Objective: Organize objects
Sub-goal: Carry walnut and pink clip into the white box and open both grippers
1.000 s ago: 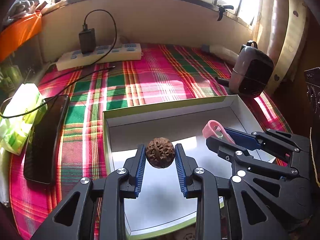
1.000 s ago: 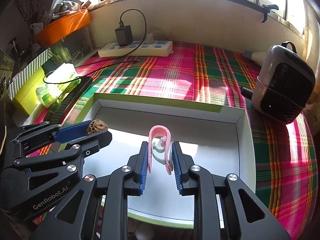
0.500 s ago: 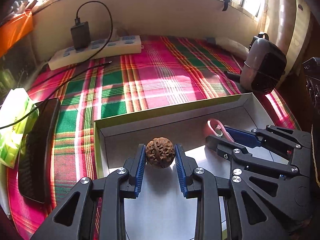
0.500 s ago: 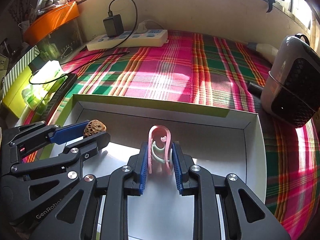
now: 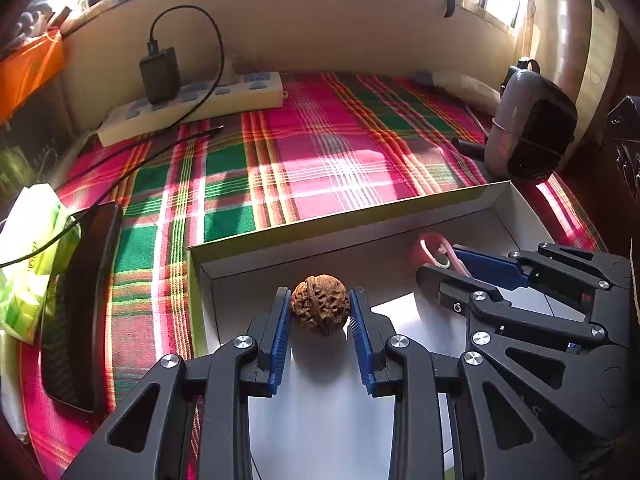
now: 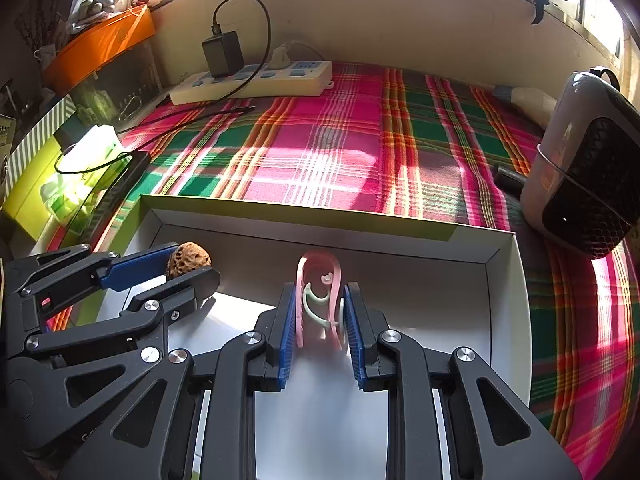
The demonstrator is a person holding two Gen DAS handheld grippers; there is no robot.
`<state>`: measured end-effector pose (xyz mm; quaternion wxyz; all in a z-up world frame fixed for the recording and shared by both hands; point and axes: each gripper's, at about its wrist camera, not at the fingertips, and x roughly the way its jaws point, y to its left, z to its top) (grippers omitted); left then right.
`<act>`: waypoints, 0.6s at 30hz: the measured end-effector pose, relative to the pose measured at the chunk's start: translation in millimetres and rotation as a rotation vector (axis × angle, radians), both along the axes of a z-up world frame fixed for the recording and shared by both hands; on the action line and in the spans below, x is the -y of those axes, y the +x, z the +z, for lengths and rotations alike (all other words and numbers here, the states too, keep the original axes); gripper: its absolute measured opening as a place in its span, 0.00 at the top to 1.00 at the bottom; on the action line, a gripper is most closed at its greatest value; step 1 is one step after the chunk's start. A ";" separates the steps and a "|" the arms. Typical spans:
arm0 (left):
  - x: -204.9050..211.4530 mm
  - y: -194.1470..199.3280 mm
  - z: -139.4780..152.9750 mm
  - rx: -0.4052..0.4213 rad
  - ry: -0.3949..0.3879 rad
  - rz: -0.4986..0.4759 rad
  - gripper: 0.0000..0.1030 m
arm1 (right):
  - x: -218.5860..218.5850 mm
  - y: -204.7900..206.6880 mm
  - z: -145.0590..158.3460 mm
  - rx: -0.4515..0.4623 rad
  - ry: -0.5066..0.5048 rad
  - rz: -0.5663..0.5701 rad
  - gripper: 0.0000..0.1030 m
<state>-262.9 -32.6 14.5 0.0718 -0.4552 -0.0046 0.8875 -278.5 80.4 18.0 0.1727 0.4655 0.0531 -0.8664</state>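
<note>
A brown wrinkled walnut (image 5: pixel 320 303) sits clamped between the blue pads of my left gripper (image 5: pixel 320 312), held over the left half of a shallow white box (image 5: pixel 352 216) with a green outer rim. My right gripper (image 6: pixel 319 312) is shut on a pink plastic clip with a pale green inner piece (image 6: pixel 320 296), held upright over the middle of the same box (image 6: pixel 304 220). In the right wrist view the left gripper (image 6: pixel 188 266) and the walnut (image 6: pixel 188 259) show at the left. The left wrist view has the right gripper (image 5: pixel 444 262) and the pink clip (image 5: pixel 434 250) at the right.
The box lies on a red and green plaid cloth (image 5: pixel 320 152). A white power strip (image 5: pixel 192 104) with a black charger runs along the back wall. A dark phone (image 5: pixel 80 304) and a green packet (image 5: pixel 28 264) lie left. A grey and black heater (image 6: pixel 584 176) stands right.
Both grippers have come forward and a little down over the box, so its far wall looks closer. The walnut and the clip stay gripped as before.
</note>
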 end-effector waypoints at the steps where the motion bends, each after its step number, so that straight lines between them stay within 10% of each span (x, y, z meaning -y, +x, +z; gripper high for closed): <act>1: 0.1 0.3 0.2 0.000 0.001 -0.001 0.73 | -0.5 -0.1 0.1 0.001 -0.002 -0.002 0.76; 18: 5.0 17.6 11.8 -0.024 0.029 0.019 0.65 | -14.2 12.1 9.8 -0.022 -0.044 -0.043 0.52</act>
